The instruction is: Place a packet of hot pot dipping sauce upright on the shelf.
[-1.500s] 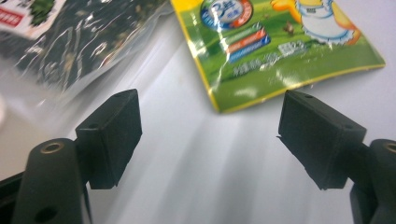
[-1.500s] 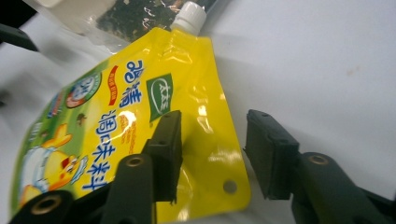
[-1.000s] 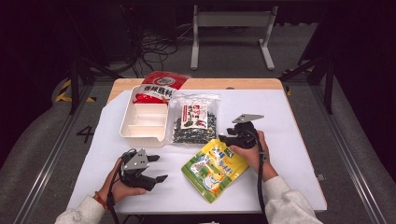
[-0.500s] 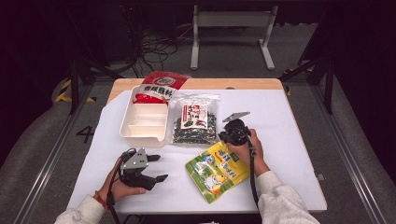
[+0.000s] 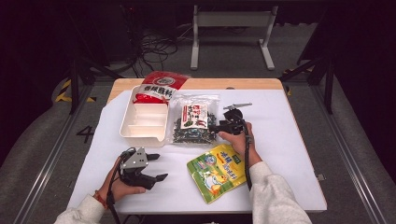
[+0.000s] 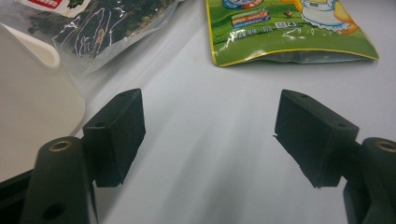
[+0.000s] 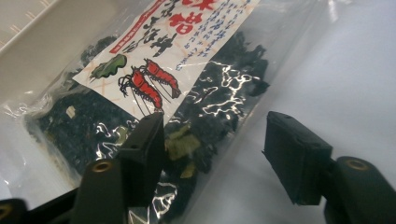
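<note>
A clear bag of dark dried seaweed with a shrimp label (image 5: 191, 123) lies mid-table beside the white divided tray (image 5: 126, 128). My right gripper (image 5: 212, 128) points at the bag's right edge. In the right gripper view this gripper (image 7: 215, 154) is open and its jaws have just been opening. One jaw hangs over the clear bag (image 7: 196, 70), the other over bare table, and neither presses on it. A green snack bag (image 5: 219, 170) lies at the front, under the right forearm. My left gripper (image 5: 159, 166) rests open at the front left, and in its own view (image 6: 208, 135) there is bare table between the jaws.
A red snack bag (image 5: 161, 84) lies at the tray's far end, partly in it. The left gripper view shows the tray's wall (image 6: 32, 93) close on the left and the green bag (image 6: 289, 32) ahead. A white sheet (image 5: 289, 140) covers the table, with a bare stretch at the right.
My right gripper has moved left and away from the person, from above the green bag to the clear seaweed bag's edge. The left gripper has stayed put.
</note>
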`<state>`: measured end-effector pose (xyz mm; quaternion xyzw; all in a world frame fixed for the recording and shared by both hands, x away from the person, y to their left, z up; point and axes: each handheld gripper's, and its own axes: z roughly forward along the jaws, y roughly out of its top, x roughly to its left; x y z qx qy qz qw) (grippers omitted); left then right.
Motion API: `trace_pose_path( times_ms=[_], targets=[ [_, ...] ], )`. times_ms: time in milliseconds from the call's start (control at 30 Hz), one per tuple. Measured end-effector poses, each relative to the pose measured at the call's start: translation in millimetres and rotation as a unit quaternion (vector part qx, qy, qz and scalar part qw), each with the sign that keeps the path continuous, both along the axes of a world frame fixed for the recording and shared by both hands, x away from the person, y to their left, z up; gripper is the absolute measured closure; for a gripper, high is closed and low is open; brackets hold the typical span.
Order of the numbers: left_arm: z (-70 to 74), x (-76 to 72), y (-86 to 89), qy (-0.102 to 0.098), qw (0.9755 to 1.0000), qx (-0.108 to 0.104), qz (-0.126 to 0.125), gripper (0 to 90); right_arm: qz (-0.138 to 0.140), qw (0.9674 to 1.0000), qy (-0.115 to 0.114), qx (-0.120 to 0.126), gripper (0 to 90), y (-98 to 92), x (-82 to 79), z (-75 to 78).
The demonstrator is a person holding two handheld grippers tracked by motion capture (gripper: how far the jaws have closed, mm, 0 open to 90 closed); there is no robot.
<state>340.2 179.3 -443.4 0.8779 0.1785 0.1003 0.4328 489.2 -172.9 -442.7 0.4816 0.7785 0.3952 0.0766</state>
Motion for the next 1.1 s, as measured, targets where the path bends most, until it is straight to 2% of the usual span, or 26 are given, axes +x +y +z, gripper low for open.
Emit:
trace_pose_path(
  times_ms=[167, 300, 367, 433, 467, 500, 533, 633, 667, 700, 833, 900, 1100],
  targets=[
    [0.9, -0.5, 0.2, -0.001, 1.0, -0.001, -0.001, 25.0, 0.006, 0.9995, 0.027, 0.013, 25.0, 1.9, 10.6, -5.0],
    [1.0, -0.8, 0.2, -0.001, 1.0, -0.001, -0.003, 25.0, 0.024, 0.9988, 0.041, 0.013, 24.6, 5.0, 18.5, -4.0],
    [1.3, -0.7, 0.5, -0.001, 1.0, -0.001, -0.002, 24.9, 0.037, 0.9978, 0.054, 0.006, 31.8, 7.7, 22.3, -1.4],
    [1.4, -0.4, 0.7, -0.001, 1.0, -0.002, -0.002, 25.0, 0.048, 0.9958, 0.073, 0.027, 42.4, 7.9, 24.1, -2.1],
    [1.4, 0.2, 1.2, -0.001, 1.0, -0.001, -0.003, 25.0, 0.052, 0.9945, 0.082, 0.039, 45.2, 6.8, 24.8, -3.2],
    [1.4, 0.2, 1.2, -0.001, 1.0, -0.001, -0.003, 25.0, 0.052, 0.9945, 0.082, 0.039, 45.2, 6.8, 24.8, -3.2],
    [0.8, 0.8, 1.3, 0.002, 1.0, -0.002, -0.001, 25.0, 0.056, 0.9927, 0.093, 0.053, 49.2, 5.3, 26.5, -4.4],
    [0.2, 0.9, 0.8, 0.002, 1.0, 0.0, -0.001, 25.0, 0.061, 0.9919, 0.095, 0.057, 59.0, 4.5, 26.1, -4.0],
    [0.2, 0.9, 0.8, 0.002, 1.0, 0.0, -0.001, 25.0, 0.061, 0.9919, 0.095, 0.057, 59.0, 4.5, 26.1, -4.0],
    [0.4, 1.0, 0.6, 0.001, 1.0, 0.001, -0.001, 24.9, 0.061, 0.9906, 0.098, 0.073, 66.1, -1.2, 25.7, -5.0],
    [0.4, 1.4, 0.5, 0.003, 1.0, -0.001, 0.001, 24.9, 0.062, 0.9904, 0.094, 0.08, 70.5, -4.4, 24.6, -5.5],
    [0.3, 1.0, 0.2, 0.003, 1.0, -0.001, 0.002, 24.9, 0.068, 0.9913, 0.079, 0.08, 76.8, -4.4, 23.4, -4.6],
    [1.2, 1.0, -0.5, 0.002, 1.0, -0.002, 0.0, 24.9, 0.07, 0.9934, 0.048, 0.078, 80.6, -4.9, 15.2, -1.2]
  ],
)
